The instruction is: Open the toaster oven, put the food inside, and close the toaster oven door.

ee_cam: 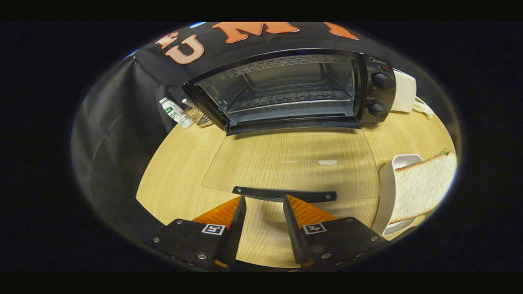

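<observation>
Your gripper [264, 199] has its jaws parted by a moderate gap, with nothing between them but bare tabletop. The fingertips [241, 201] sit just at the near side of the black handle bar [284, 194] on the clear glass door [292, 163], which lies fully dropped and flat over the light wood-grain table [175, 171]. You cannot tell whether the tips touch the bar or merely stand beside it.

The black toaster oven [294, 87] stands beyond the door at the far side of the table, its cavity open toward you, with a wire rack [288, 98] inside and two round black knobs [382, 81] on its right-hand panel. The slice of white bread [425, 185] rests in a white rectangular dish [386, 183] to the right of your fingers, just beside the door's right edge.

Left of the oven a small clear plastic bottle with a green and white label [176, 112] leans near the black cloth wall [114, 122]. A white boxy object [404, 92] sits behind the oven's right side. The open table lies left of the door.
</observation>
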